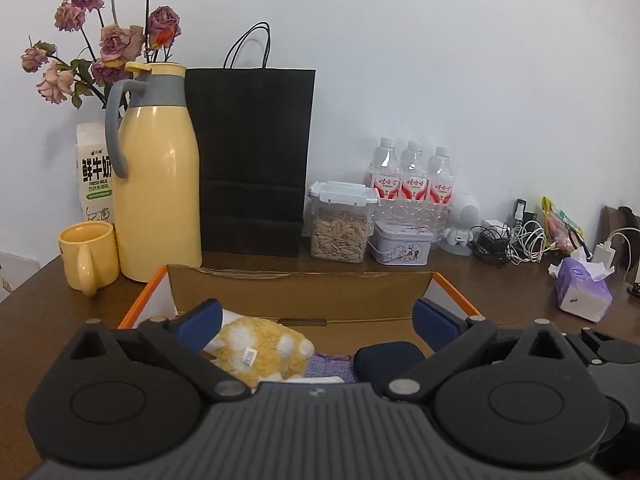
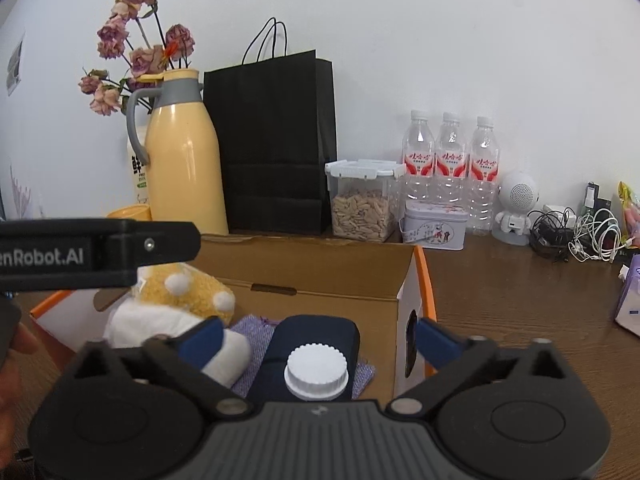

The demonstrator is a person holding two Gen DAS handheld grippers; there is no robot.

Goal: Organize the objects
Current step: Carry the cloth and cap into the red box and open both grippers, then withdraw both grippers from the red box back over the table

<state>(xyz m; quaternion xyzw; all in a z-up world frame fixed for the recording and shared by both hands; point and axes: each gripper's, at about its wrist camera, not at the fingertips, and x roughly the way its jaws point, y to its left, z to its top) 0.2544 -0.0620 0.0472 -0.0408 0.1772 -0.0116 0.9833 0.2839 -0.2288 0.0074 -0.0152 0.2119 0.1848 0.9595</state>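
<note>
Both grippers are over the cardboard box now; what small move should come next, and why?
Probably lift both clear of the cardboard box. The left gripper and right gripper stand open and empty; the plush toy, dark case and white-capped bottle already lie inside.

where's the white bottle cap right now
In the right wrist view the white bottle cap sits low in the cardboard box, on the dark blue case, right of the plush toy.

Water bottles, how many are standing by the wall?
3, in a row against the wall behind the seed container and tin: left bottle, middle bottle, right bottle. More could be hidden behind the black bag.
</note>
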